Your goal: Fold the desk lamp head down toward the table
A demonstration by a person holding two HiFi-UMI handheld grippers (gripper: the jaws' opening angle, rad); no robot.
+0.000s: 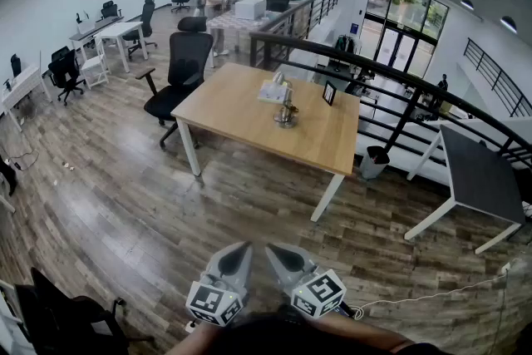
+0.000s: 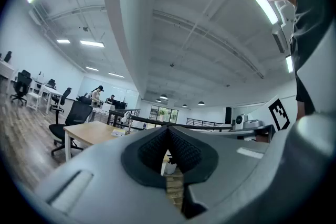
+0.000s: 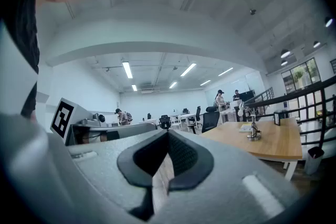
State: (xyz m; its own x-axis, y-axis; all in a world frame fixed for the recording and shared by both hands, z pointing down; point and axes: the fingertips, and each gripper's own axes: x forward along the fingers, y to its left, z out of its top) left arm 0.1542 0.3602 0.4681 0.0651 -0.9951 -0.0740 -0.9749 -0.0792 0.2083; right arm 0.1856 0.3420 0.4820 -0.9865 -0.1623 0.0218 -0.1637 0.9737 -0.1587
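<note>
Wood floor stretched from the person to one table, well apart. One lamp stood near the table's middle, too small to show how its head sat. The two grippers, left gripper and right gripper, were both clenched on nothing. The step looked like the approach. Next came walking up, opening a gripper and taking the lamp head.

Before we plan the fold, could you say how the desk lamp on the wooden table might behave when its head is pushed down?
The desk lamp stands on a small round base with a thin upright stem, so it may tip or slide under a sideways push. It looks light. Its joint stiffness cannot be judged from this far.
</note>
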